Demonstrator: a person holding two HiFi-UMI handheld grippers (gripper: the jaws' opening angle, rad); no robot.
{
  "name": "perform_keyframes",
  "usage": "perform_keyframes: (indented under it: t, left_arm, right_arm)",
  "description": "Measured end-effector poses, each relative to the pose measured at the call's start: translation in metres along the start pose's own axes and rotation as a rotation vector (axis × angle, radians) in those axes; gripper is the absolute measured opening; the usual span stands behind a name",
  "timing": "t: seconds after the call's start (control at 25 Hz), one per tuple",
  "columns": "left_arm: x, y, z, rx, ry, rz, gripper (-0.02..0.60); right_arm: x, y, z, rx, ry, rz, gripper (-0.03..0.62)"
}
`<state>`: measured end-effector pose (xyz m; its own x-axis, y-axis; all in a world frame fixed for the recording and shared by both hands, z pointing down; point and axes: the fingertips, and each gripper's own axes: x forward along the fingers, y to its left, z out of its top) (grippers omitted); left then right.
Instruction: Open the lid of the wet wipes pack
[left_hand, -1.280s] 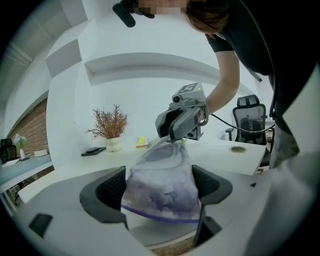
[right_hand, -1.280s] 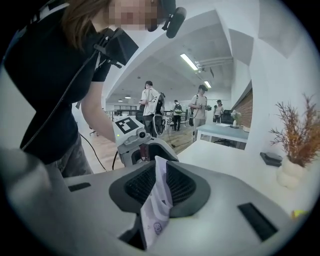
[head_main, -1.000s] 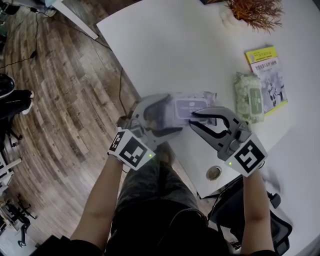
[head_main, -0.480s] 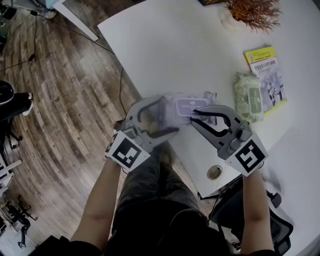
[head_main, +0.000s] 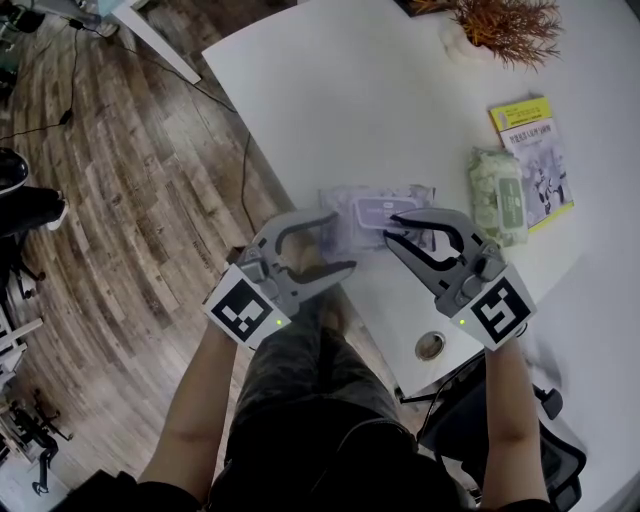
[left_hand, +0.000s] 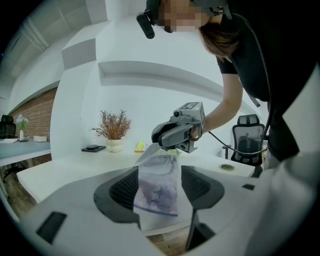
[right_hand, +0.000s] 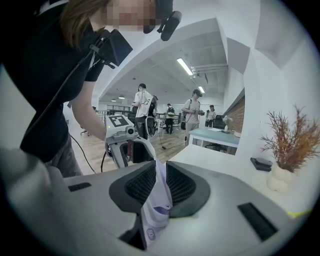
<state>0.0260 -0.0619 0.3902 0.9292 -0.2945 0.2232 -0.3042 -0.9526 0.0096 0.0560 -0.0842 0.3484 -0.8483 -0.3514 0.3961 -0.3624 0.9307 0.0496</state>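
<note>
- The right gripper (head_main: 390, 227) has its jaws drawn narrow and clamped on a thin white-and-purple fold of the wet wipes pack (head_main: 345, 215). In the right gripper view the film stands pinched upright between the ribbed pads.
- From the head view the right gripper's tips sit at the right end of the pack's purple lid (head_main: 375, 208). Whether they hold the lid's tab or the wrapper beside it is hard to tell.
- The left gripper (head_main: 343, 240) has just been closing, and its jaws now stand partly apart.
- The pack's left end lies between the left jaws. The left gripper view seems to show a thin dark gap on each side of it, so the pads likely do not press yet.
- The pack is near the front edge of the white table (head_main: 330, 100), between the two grippers.
- To the right lies a green wipes pack (head_main: 497, 195), just beside a yellow booklet (head_main: 540, 160).
- A dried orange plant (head_main: 505, 25) stands at the far edge.
- A round cable port (head_main: 429, 346) sits in the table's near corner.
- Wooden floor (head_main: 130, 200) lies to the left.
</note>
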Motion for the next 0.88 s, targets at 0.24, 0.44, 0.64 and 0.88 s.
perform_keyframes:
  t: [0.24,0.44,0.64,0.88]
  left_arm:
    - [-0.006,0.007,0.006,-0.017,-0.027,0.044,0.022]
    - [-0.007,0.017,0.005,-0.018,-0.023,0.116,0.012]
    - [-0.005,0.028,0.003,-0.026,-0.023,0.167,0.012]
    - [-0.002,0.036,0.006,-0.037,-0.043,0.195,0.012]
  right_arm:
    - [0.0,-0.005,0.006,0.003,-0.023,-0.03,0.078]
    - [-0.001,-0.008,0.008,0.005,-0.032,-0.039,0.074]
    - [-0.001,-0.013,0.01,0.0,-0.038,-0.048,0.066]
    - [0.0,-0.024,0.014,-0.007,-0.05,-0.062,0.061]
